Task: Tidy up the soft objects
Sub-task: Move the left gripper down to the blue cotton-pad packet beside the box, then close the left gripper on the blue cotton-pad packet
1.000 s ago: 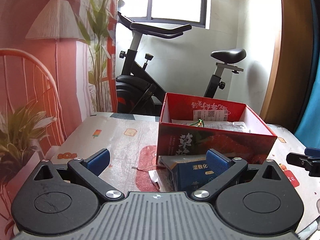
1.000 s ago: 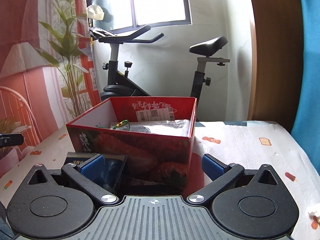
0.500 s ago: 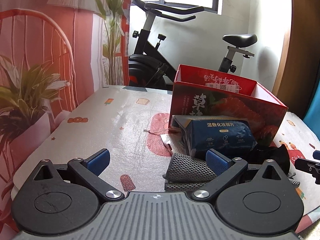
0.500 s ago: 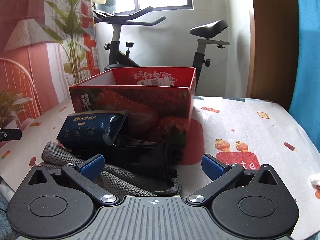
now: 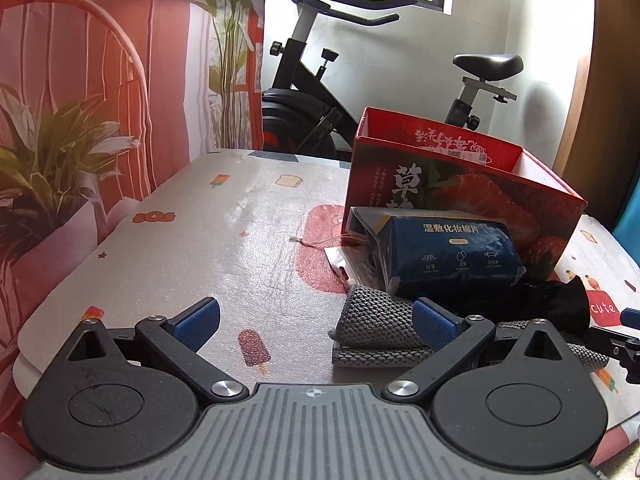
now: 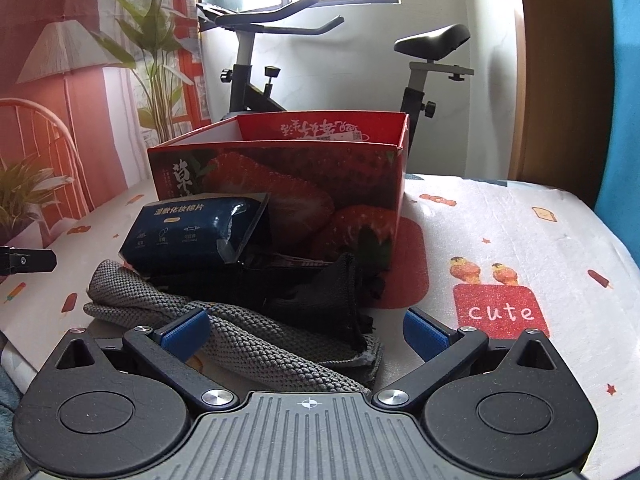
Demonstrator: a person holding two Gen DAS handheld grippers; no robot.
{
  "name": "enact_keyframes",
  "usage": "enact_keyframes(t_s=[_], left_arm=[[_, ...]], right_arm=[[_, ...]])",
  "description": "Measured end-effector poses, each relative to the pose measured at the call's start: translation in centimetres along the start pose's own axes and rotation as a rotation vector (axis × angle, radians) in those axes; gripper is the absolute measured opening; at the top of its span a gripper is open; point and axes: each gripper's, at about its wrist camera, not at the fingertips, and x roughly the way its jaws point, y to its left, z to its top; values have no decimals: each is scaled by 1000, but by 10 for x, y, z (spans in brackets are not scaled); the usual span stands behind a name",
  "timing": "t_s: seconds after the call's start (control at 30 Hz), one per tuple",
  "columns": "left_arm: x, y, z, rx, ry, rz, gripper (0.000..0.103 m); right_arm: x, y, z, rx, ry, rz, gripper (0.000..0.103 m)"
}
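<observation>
Across the bottom of both wrist views sit my two grippers, fingers spread wide apart, nothing held in either. My left gripper (image 5: 316,318) hangs over bare tablecloth (image 5: 240,240) at center-left of its frame; its right blue pad (image 5: 434,320) overlaps the edge of the grey knit cloth (image 5: 372,320) in the pic, can't tell if it touches. My right gripper (image 6: 306,330) has that same grey knit cloth (image 6: 256,344) lying between its fingers, running diagonally from mid-left toward bottom center.

Mid-frame in the right view, a black fabric piece (image 6: 320,300) lies on top of the grey cloth, w/ a dark blue cotton-pad pack (image 6: 192,232) just behind it at center-left, tilted and leaning against the front of the red strawberry box (image 6: 288,176). In the left view the same pile sits at center-right: pack (image 5: 452,256), black fabric (image 5: 556,300), box (image 5: 460,184) behind. A small clear wrapper (image 5: 340,264) w/ a thread lies just left of the pack.

Upper frame, both views: exercise bike (image 6: 320,72) under a window.
</observation>
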Motion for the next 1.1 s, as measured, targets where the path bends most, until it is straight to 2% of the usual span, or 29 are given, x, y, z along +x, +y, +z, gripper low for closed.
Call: enact_keyframes(t_s=[0.47, 0.57, 0.87, 0.93, 1.1], left_arm=[[20, -6, 6, 18, 33, -22, 103], [25, -8, 9, 23, 35, -37, 101], [45, -24, 25, 29, 52, -136, 94], [53, -27, 30, 17, 59, -157, 88], [73, -32, 38, -2, 88, -204, 86]], right_arm=[[28, 4, 2, -56, 27, 31, 102], [35, 3, 6, -66, 26, 47, 95], [51, 10, 21, -103, 4, 81, 91], [53, 12, 26, -107, -7, 83, 90], [55, 17, 37, -160, -38, 76, 90]])
